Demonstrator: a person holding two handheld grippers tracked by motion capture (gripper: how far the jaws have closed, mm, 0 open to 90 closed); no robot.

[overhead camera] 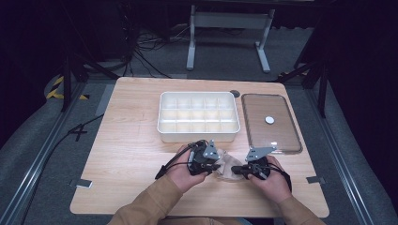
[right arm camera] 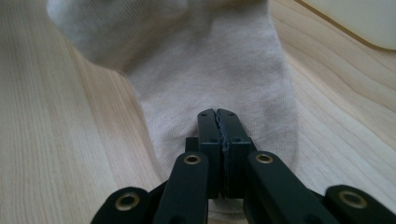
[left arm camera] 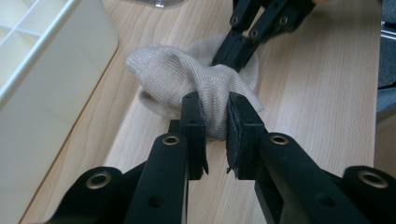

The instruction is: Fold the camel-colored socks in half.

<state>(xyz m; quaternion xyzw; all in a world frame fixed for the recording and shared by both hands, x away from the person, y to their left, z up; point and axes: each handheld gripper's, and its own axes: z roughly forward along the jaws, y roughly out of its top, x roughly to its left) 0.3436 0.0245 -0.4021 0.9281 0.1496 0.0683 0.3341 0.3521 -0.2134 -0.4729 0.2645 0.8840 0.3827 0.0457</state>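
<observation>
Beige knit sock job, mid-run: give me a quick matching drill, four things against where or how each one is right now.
Things:
1. beige knit sock
2. white plastic compartment box
3. clear plastic lid
4. left gripper

States:
A. lies flat on the table right of the box
B. stands at the middle of the table, open on top
C. jaws pinch a bunched fold of fabric
D. lies on the wood, gripped from two sides

Pairs: 1-D, 2-B, 3-A, 4-C

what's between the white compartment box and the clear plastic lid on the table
In the high view, a narrow strip of bare wooden table separates the white compartment box from the clear plastic lid.
</observation>
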